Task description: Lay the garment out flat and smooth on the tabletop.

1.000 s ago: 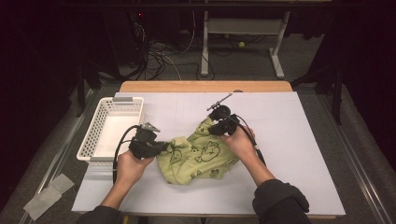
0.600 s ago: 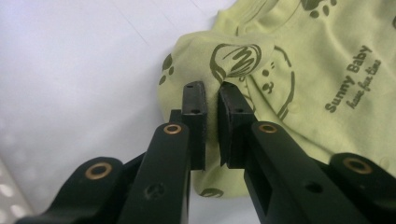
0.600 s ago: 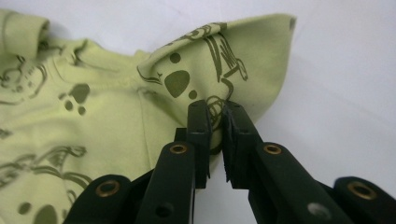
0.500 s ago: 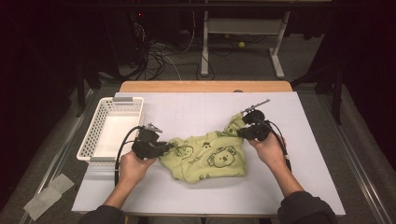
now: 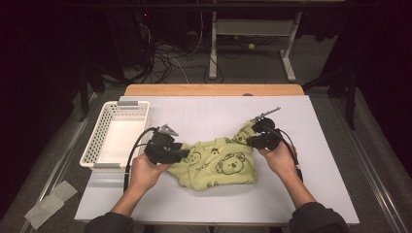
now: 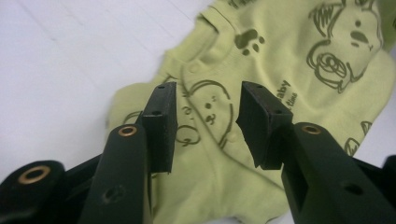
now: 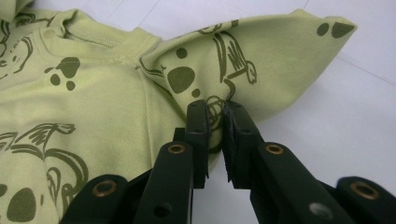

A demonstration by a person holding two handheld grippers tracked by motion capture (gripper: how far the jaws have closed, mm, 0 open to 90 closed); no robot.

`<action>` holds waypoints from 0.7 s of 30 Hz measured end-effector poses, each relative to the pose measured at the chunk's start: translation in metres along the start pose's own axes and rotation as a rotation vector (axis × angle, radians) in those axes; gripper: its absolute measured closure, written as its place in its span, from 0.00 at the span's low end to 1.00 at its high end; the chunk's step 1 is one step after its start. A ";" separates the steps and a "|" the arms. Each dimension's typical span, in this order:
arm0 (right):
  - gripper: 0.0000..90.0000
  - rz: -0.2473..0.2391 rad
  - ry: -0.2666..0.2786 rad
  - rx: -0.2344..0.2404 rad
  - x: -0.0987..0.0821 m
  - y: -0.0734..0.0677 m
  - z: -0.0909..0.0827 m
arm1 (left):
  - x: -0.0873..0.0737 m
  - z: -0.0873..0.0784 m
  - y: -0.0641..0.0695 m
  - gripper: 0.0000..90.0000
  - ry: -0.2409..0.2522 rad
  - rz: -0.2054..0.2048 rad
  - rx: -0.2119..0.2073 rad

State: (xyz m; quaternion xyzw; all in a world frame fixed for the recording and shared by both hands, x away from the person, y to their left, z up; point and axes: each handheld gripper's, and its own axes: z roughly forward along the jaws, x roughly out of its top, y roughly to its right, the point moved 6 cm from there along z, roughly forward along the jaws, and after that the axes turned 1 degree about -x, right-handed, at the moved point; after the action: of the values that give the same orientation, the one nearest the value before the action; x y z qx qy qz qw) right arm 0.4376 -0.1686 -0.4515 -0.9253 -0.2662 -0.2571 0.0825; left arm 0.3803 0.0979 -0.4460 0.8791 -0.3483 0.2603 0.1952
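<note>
While I am watching from above, the white table (image 5: 311, 194) is carrying everything, and I am taking the green baby shirt (image 5: 218, 165) as my landmark. The shirt is lying near the middle of the table, spread mostly flat with its bear prints facing up, one sleeve stretching away toward the far right corner of the garment.

Well off the shirt's left edge, the white plastic basket (image 5: 121, 109) is sitting on the table, apart from the cloth.

At the shirt's left edge my left gripper (image 5: 180, 154) is hovering over the fabric, with the person's left hand (image 5: 145, 170) wrapping its body from behind. In the left gripper view its jaws have just been opening; the left gripper (image 6: 205, 121) is now standing with a clear gap between its pads, printed cloth showing underneath but nothing pressing against either pad.

At the shirt's right sleeve my right gripper (image 5: 250, 141) is pinching the cloth, the right hand (image 5: 279, 158) holding it from the near side. In the right gripper view the right gripper (image 7: 215, 121) is showing its jaws drawn nearly together on a fold of that sleeve, lifting the fabric slightly off the table.
</note>
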 end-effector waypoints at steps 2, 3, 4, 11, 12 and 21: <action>0.91 0.002 -0.001 -0.001 0.000 0.000 0.001 | 0.001 0.010 0.003 0.60 -0.025 -0.002 -0.024; 0.91 -0.001 0.000 -0.001 0.000 0.000 0.001 | 0.001 0.016 0.002 0.60 -0.035 -0.006 -0.032; 0.91 -0.001 -0.001 -0.002 0.000 0.000 0.001 | 0.000 0.021 0.002 0.60 -0.045 -0.013 -0.039; 0.91 -0.003 -0.002 -0.002 -0.001 0.000 0.001 | -0.001 0.049 -0.005 0.53 -0.080 -0.047 -0.041; 0.91 -0.003 -0.002 -0.003 -0.001 0.000 0.001 | -0.001 0.052 -0.006 0.53 -0.084 -0.053 -0.043; 0.91 -0.007 -0.007 -0.004 -0.001 0.000 0.001 | -0.005 0.066 -0.013 0.54 -0.098 -0.075 -0.038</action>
State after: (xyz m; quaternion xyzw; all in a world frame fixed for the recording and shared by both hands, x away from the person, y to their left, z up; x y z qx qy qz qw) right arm 0.4373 -0.1688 -0.4531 -0.9254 -0.2691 -0.2547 0.0790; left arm 0.4075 0.0753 -0.5032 0.8992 -0.3294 0.2028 0.2043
